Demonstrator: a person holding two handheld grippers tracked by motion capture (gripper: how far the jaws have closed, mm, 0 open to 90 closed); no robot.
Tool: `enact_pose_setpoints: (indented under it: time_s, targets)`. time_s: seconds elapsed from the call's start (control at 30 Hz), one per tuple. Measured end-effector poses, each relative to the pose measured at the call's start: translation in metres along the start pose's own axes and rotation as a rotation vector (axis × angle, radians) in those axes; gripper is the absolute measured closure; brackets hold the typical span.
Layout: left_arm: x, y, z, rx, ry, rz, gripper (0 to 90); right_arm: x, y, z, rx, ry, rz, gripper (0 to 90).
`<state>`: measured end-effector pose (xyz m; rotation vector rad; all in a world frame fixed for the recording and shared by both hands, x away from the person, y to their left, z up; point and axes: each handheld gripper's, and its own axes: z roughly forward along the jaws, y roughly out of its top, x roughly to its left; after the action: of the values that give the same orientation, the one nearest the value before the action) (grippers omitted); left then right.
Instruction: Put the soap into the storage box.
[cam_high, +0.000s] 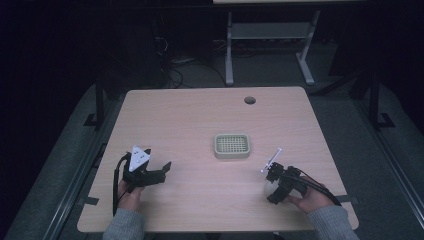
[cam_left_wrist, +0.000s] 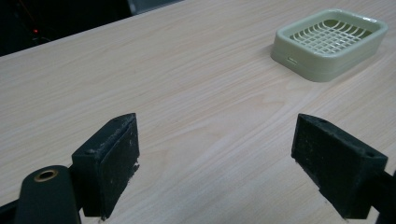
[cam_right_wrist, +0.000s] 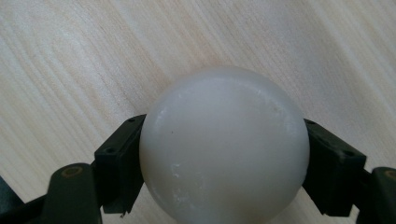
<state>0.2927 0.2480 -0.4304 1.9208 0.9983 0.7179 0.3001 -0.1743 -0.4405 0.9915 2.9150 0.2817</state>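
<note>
We see the right gripper (cam_right_wrist: 224, 186) with its fingers (cam_right_wrist: 119, 172) clamped on a white ball (cam_right_wrist: 224, 149) above the desk (cam_high: 200, 120). The left gripper (cam_left_wrist: 215, 163) spreads empty; a green tray (cam_high: 232, 145) sits mid-desk.

A dim lab or office: bare wooden desk (cam_high: 200, 120), floor cables (cam_high: 170, 65)

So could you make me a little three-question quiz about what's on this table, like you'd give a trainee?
1. True or false: the left gripper holds something.
2. What sits between the jaws of the right gripper?
A. a white ball
B. a sponge
C. a cup
3. Fill in: the pale green soap dish has a ____ insert and holds nothing.

Key:
1. False; its jaws stand apart over the bare table.
2. A, the white ball.
3. Grid.
</note>
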Motion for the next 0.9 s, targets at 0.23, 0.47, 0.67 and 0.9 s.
enact_pose_setpoints:
  time_s: [0.23, 0.47, 0.67, 0.9]
  targets:
    - [-0.001, 0.0, 0.001, -0.002, 0.001, -0.006, 14.8, -0.002, 0.003, -0.008, -0.011, 0.007, -0.003, 23.3]
    - [0.0, 0.0, 0.002, 0.003, 0.003, -0.006, 14.8, -0.004, 0.009, -0.013, -0.009, 0.014, -0.014, 23.3]
    - [-0.001, 0.0, 0.003, 0.009, 0.004, 0.0, 14.8, -0.01, 0.011, -0.017, -0.024, 0.025, -0.002, 23.3]
    - [0.0, 0.0, 0.002, 0.007, 0.004, 0.003, 14.8, -0.014, 0.018, -0.02, -0.034, 0.03, -0.009, 23.4]
